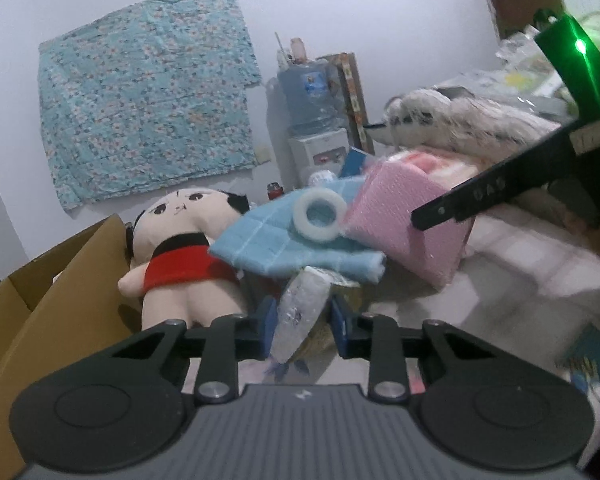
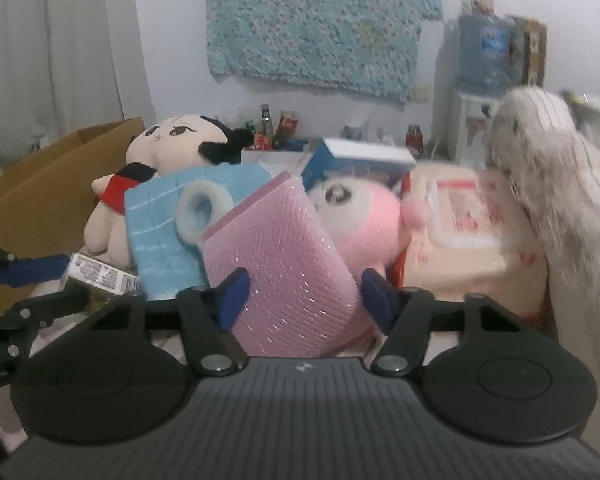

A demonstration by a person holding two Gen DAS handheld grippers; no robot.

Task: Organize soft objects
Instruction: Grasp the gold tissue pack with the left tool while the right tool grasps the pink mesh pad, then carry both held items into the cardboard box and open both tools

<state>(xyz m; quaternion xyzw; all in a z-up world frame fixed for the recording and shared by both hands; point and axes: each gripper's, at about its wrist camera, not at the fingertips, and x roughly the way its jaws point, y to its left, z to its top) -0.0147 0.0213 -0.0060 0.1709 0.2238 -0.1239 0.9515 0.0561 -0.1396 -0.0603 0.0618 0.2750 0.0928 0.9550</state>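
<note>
Right wrist: jaws clamping pink sponge [image 2: 284,256].

A pink ribbed sponge block [image 2: 276,264] stands tilted at the front of the pile; a pale blue checked cloth [image 2: 160,236] leans just beside it, a white foam ring [image 2: 198,210] resting against the cloth; behind the cloth sits a cream doll [image 2: 168,148] with black hair and a red top, upright beside a cardboard box; a pink round plush [image 2: 364,216] lies behind the sponge; a grey-white furry toy [image 2: 560,184] lies draped over the far side; a clear plastic-wrapped packet [image 1: 300,312] lies low in front of the cloth.
</note>
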